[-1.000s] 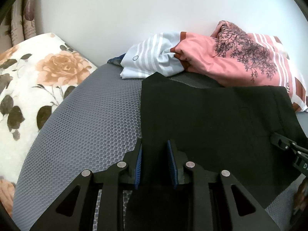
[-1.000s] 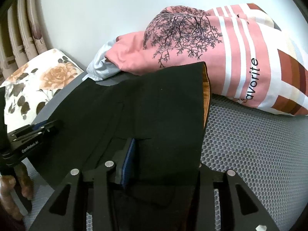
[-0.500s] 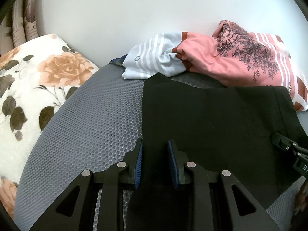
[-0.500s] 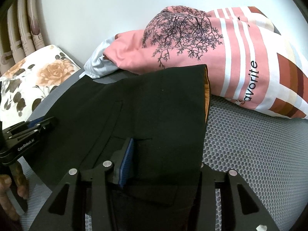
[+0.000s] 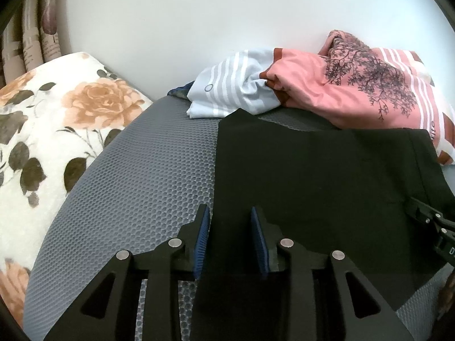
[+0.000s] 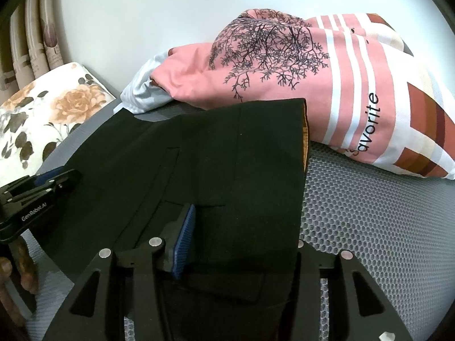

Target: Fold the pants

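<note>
Black pants (image 5: 312, 176) lie folded flat on the grey honeycomb mat (image 5: 142, 170), their far edge against the pink bedding. My left gripper (image 5: 229, 213) straddles the pants' near left edge; its jaws are opening, the blue pads (image 5: 202, 236) stand apart and the cloth lies slack between them. In the right wrist view the pants (image 6: 227, 156) show an orange lining at the right edge. My right gripper (image 6: 244, 221) sits at the near right corner, jaws opening, one blue pad (image 6: 184, 230) showing and the other finger hidden under the cloth. Each gripper's tip shows in the other's view.
Pink tree-print bedding (image 6: 270, 65) and a light blue striped cloth (image 5: 233, 96) are heaped along the white wall. A floral pillow (image 5: 57, 119) lies at the left by a curtain (image 5: 34, 37). Bare mat (image 6: 369, 213) stretches to the right of the pants.
Both grippers' pads have drawn slightly further apart around the cloth. The hands and the pants have stayed where they were.
</note>
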A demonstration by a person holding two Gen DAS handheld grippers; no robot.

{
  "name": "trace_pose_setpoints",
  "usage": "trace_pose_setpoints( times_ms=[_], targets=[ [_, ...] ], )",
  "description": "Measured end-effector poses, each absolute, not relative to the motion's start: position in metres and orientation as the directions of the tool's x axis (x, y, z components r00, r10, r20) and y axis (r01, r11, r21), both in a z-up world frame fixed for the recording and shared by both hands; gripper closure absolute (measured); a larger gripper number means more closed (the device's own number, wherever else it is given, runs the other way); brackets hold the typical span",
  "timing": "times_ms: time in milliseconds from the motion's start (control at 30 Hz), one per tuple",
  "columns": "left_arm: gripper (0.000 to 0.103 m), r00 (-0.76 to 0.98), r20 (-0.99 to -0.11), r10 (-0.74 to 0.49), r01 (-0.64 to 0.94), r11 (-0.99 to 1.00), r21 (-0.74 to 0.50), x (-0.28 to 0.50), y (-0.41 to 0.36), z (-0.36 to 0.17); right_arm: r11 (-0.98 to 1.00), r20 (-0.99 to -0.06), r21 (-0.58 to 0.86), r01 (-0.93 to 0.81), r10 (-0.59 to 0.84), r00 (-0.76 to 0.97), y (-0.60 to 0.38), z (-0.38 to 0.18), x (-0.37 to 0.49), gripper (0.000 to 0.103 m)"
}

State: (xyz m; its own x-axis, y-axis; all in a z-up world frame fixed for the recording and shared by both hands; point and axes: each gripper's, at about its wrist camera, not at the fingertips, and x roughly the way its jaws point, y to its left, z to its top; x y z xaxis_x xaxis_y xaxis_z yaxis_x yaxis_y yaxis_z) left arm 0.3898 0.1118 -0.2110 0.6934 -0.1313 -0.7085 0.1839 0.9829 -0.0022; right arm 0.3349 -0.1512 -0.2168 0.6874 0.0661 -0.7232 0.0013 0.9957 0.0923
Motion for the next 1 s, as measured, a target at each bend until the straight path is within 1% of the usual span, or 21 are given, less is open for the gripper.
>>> trace_pose_setpoints(
  times_ms=[1000],
  targets=[
    [0.07, 0.697, -0.706, -0.125, 0.177, 0.984, 0.001, 0.3893, 0.113, -0.2113, 0.999, -0.727, 0.033, 0.026, 0.006, 0.686, -0.1477, -0.2169, 0.3364, 0.052]
  ],
)
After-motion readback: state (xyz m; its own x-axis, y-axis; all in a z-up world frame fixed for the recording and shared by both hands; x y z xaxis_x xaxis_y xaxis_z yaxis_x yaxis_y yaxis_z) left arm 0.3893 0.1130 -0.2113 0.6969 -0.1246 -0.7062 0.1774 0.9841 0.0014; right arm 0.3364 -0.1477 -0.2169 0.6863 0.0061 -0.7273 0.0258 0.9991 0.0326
